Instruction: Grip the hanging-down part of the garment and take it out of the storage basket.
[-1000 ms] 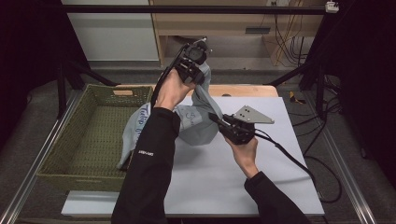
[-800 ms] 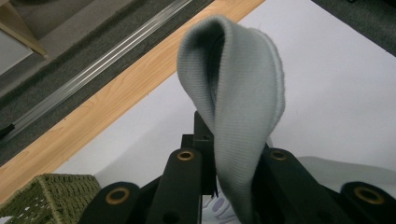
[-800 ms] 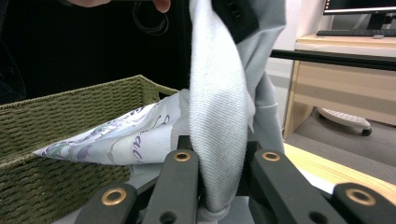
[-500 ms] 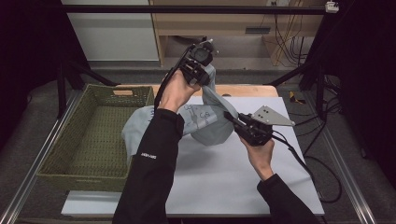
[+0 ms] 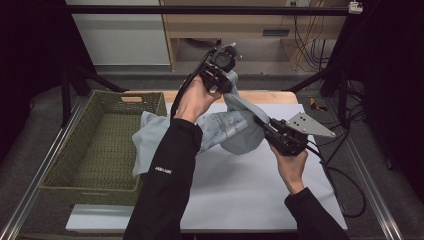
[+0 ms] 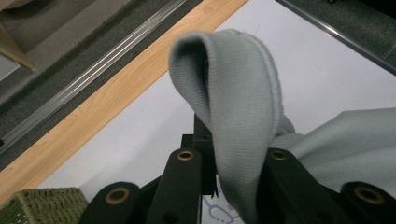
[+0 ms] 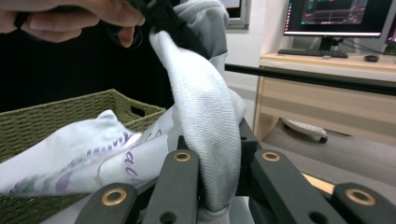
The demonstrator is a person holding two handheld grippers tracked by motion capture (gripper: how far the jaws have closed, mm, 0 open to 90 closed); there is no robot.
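Soft, light, floppy grey garment (image 5: 235, 125) likely to sag: pinched at ribbed edge by left gripper (image 5: 220, 75), along fold by right gripper (image 5: 267, 129).

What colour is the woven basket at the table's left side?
Olive green: the woven rectangular basket reads clearest in the high view, beside the pale grey garment.

Grey ribbed cuff (image 6: 238, 112) pinched between black tongs (image 6: 231, 163) above white tabletop (image 6: 140, 135).
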